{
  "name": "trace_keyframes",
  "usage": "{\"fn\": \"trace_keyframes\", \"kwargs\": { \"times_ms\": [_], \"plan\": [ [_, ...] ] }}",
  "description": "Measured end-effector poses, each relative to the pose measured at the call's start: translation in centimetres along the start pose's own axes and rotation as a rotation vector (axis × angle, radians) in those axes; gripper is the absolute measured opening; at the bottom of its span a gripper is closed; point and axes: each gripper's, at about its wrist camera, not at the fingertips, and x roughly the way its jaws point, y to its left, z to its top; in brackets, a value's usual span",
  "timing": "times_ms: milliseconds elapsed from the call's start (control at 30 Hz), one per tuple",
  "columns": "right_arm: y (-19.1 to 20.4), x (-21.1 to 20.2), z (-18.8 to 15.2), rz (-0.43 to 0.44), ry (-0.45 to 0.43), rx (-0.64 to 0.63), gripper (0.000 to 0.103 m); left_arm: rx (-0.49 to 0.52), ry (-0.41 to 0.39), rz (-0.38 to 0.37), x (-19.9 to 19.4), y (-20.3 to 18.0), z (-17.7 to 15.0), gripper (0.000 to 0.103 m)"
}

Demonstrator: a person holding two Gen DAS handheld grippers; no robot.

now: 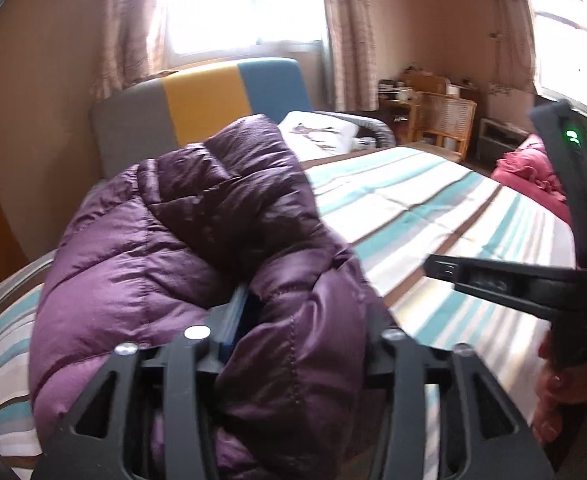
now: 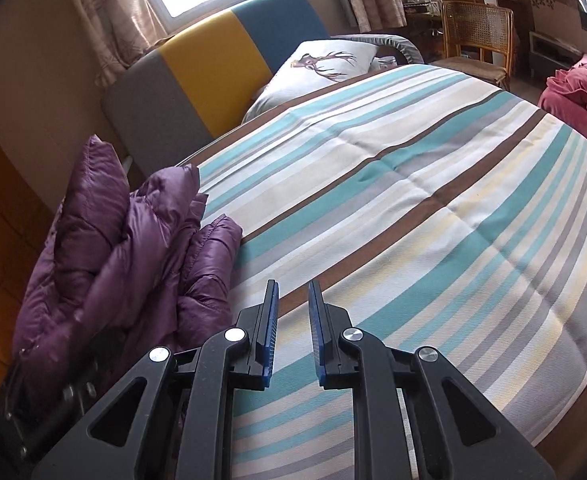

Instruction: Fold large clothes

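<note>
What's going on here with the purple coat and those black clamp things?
A person is folding a puffy purple jacket on a striped bed, using a hand-held gripper in each hand. The left hand-held gripper has a bunched fold of the jacket bulging between its fingers; whether it is pinching the fabric isn't clear. The right hand-held gripper hangs over the bare bedspread beside the jacket, nearly closed and holding nothing.

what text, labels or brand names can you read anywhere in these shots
None can be read.
Right tool's arm: embossed marks, too blurred to read.
Pillow: a deer picture, no words.
Purple jacket, striped bedspread: no visible label.
</note>
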Motion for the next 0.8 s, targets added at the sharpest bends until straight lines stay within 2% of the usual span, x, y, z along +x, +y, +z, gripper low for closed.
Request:
{"fn": "trace_keyframes", "kwargs": {
  "times_ms": [67, 167, 200, 300, 400, 433, 500, 600, 667, 733, 800],
  "plan": [
    [0.0, -0.1, 0.2, 0.002, -0.004, 0.001, 0.015, -0.051, -0.020, -0.086, -1.1, 0.5, 0.5, 0.069],
    [-0.3, -0.5, 0.3, 0.011, -0.011, 0.006, 0.015, -0.149, -0.052, -0.192, -3.4, 1.8, 1.3, 0.076],
    [-0.2, -0.7, 0.4, 0.016, -0.015, 0.007, 0.015, -0.181, -0.070, -0.233, -4.6, 2.4, 1.4, 0.082],
    [0.0, -1.3, 0.7, 0.034, -0.031, 0.002, 0.015, -0.235, -0.149, -0.283, -7.6, 3.9, 1.6, 0.088],
    [0.6, -2.0, 1.0, 0.069, -0.041, -0.001, 0.015, -0.289, -0.233, -0.243, -10.2, 7.0, 1.3, 0.091],
    [0.8, -2.1, 1.1, 0.078, -0.042, -0.003, 0.015, -0.321, -0.245, -0.195, -10.6, 8.5, 1.0, 0.091],
    [1.6, -2.5, 1.3, 0.098, -0.046, -0.014, 0.015, -0.400, -0.227, -0.064, -10.5, 12.1, -0.4, 0.091],
    [3.0, -2.9, 1.3, 0.135, -0.046, -0.042, 0.015, -0.506, -0.152, 0.075, -9.5, 16.3, -3.0, 0.090],
    [4.2, -3.3, 0.9, 0.157, -0.043, -0.066, 0.015, -0.534, -0.103, 0.092, -8.2, 17.3, -4.1, 0.088],
    [5.3, -3.6, 0.6, 0.182, -0.039, -0.089, 0.015, -0.525, -0.012, 0.040, -6.2, 17.3, -5.1, 0.088],
    [6.4, -4.1, 0.4, 0.200, -0.043, -0.101, 0.015, -0.497, 0.014, -0.003, -5.3, 16.3, -5.7, 0.088]
  ]
}}
